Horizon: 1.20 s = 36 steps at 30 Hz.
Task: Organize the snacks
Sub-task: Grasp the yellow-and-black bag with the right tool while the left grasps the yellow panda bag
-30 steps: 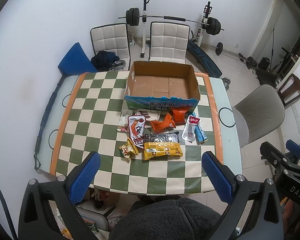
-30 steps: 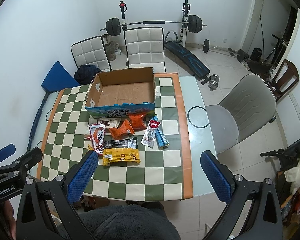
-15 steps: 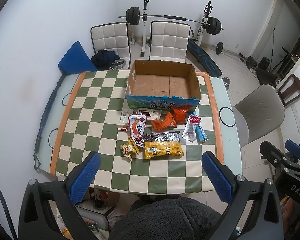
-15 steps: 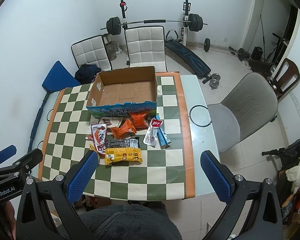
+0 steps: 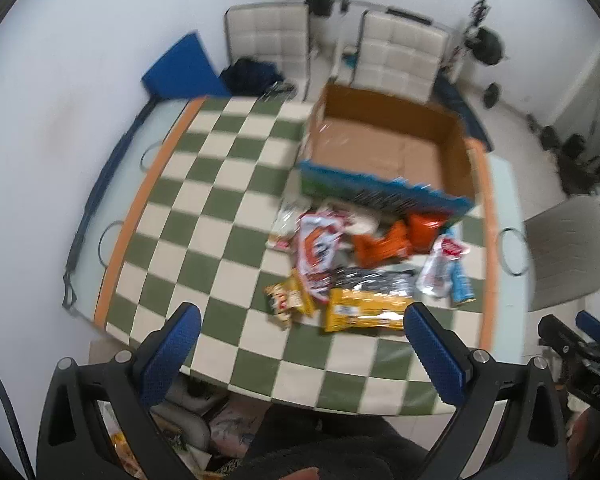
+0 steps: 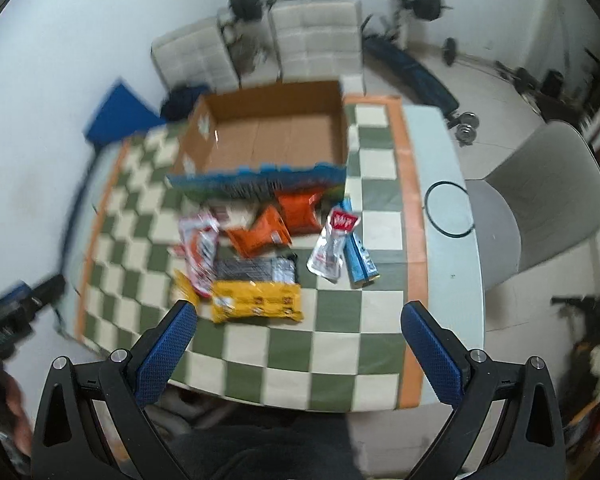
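Both cameras have dropped and closed in on the worktop (image 6: 456,184) since half a second ago; frames are now motion-blurred, so the approach is under way. Snacks themselves haven't shifted.

Left hand-held gripper (image 5: 300,348): fingers spread wide, nothing between them, hovering over the near worktop edge. Right hand-held gripper (image 6: 300,346): same, wide and empty.

Cardboard box (image 6: 268,140) sits at the far side of the checkered cloth (image 5: 204,216), open, with nothing in it as far as I can see. All snacks lie loose on the cloth just in front of it:
- yellow packet (image 6: 258,300) nearest, roughly centred between the right fingers
- black packet (image 6: 256,268) touching it on the far side
- two orange packs (image 6: 282,222) close to the box's front wall
- red-and-white pouch (image 6: 200,250) on the left, small yellow pack (image 5: 286,298) beside it
- clear pouch with red top (image 6: 334,244) and blue stick pack (image 6: 360,258) on the right

Read: nothing packed yet, task at first pick. Yellow packet looks like the likeliest target for the right side. Flat foil packs are thin and overlap, so there's a risk of dragging a neighbour along.
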Each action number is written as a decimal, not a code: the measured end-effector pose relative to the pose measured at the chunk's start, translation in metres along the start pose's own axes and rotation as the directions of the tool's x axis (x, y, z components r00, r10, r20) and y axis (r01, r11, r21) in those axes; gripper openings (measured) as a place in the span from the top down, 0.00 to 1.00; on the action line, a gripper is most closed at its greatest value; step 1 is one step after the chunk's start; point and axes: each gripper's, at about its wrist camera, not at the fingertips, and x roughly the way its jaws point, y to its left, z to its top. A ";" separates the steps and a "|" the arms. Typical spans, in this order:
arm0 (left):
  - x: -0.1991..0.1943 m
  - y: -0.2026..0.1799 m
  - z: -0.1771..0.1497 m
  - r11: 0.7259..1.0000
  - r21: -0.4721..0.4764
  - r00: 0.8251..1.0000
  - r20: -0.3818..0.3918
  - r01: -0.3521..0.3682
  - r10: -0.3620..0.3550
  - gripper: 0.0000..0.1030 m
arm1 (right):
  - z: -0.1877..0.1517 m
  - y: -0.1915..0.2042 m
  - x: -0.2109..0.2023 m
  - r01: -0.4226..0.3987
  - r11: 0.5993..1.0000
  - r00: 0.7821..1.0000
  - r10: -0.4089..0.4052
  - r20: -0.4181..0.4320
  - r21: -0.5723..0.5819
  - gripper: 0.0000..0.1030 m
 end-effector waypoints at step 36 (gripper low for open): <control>0.226 0.039 -0.066 0.995 0.041 0.959 -0.264 -0.093 0.101 0.00 | 0.023 0.195 0.377 -0.333 0.295 0.874 -0.259 -0.410 -0.895 0.00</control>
